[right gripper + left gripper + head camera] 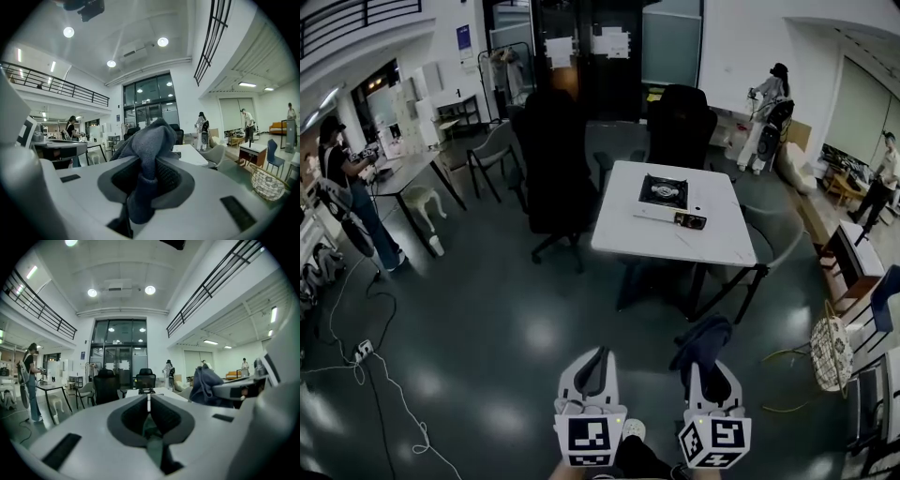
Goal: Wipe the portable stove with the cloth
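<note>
The portable stove (665,199) sits on a white table (623,232) well ahead of me; in the left gripper view the stove (146,390) is a small dark shape far off. My right gripper (705,367) is shut on a dark blue-grey cloth (699,341), which bunches up out of its jaws. The cloth (149,143) fills the middle of the right gripper view and hides the jaw tips. My left gripper (593,367) is shut, jaws pressed together with nothing between them. Both grippers hover low over the floor, far short of the table.
Two black office chairs (553,159) (682,122) stand behind and left of the table, a grey chair (773,239) at its right. Cables (375,361) trail across the floor at left. People stand at the far left (342,169) and far right (769,98). A wire basket (832,353) sits right.
</note>
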